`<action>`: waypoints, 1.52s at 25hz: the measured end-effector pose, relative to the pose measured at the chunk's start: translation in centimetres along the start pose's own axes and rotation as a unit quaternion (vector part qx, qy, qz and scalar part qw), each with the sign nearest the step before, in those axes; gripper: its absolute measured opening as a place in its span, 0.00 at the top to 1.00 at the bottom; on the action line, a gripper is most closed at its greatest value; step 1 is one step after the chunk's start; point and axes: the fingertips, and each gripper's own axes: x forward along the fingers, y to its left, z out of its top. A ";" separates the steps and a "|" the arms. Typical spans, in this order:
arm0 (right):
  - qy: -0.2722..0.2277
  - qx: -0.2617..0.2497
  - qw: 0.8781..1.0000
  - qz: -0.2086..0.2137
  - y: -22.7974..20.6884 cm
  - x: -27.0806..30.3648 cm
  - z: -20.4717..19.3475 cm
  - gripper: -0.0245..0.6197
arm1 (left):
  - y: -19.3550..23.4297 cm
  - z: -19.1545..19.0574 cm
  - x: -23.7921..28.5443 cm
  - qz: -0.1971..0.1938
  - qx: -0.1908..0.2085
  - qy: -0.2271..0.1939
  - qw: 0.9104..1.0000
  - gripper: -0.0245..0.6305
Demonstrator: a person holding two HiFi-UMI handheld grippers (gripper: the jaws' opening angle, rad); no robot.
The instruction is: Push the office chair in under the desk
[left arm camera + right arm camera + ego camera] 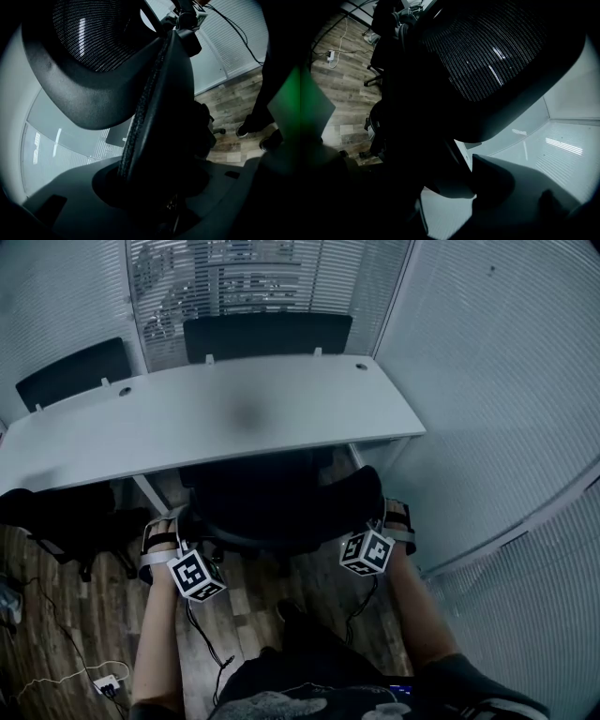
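Head view: looked steeply down over desk (pixel 234 418), office chair (pixel 281 507).
Gripper views: hugged the chair's back (opposite sides).

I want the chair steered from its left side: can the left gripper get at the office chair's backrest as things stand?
Probably yes: the left gripper sits at the left edge of the backrest, and that edge runs in between its fingers with nothing in the way.

Light is dim and cold, bluish. Brightest are the streaks on the blinds (pixel 253 287) behind the desk (pixel 216 413), whose top carries a soft dark smudge. The chair (pixel 281 502) below is nearly black. Both gripper views are darker, bowed and vignetted at the edges; close parts blur, the mesh (pixel 93 33) glints.
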 end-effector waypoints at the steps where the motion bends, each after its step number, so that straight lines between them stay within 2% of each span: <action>1: -0.003 -0.001 1.000 0.001 -0.3 0.8 0.1 0.53 | 0.4 0.2 0.7 0.001 -0.001 0.001 1.000 0.61; 11: -0.011 0.000 1.000 -0.006 -2.6 7.5 0.4 0.53 | 3.3 1.9 6.3 0.002 -0.001 0.013 1.000 0.62; 23: -0.024 -0.006 1.000 -0.011 -4.2 11.8 0.4 0.53 | 5.1 3.3 10.0 0.005 -0.002 0.016 1.000 0.62; 38: -0.025 -0.020 0.999 -0.006 -4.9 13.7 0.7 0.53 | 6.0 3.6 11.5 0.000 -0.005 0.025 1.000 0.62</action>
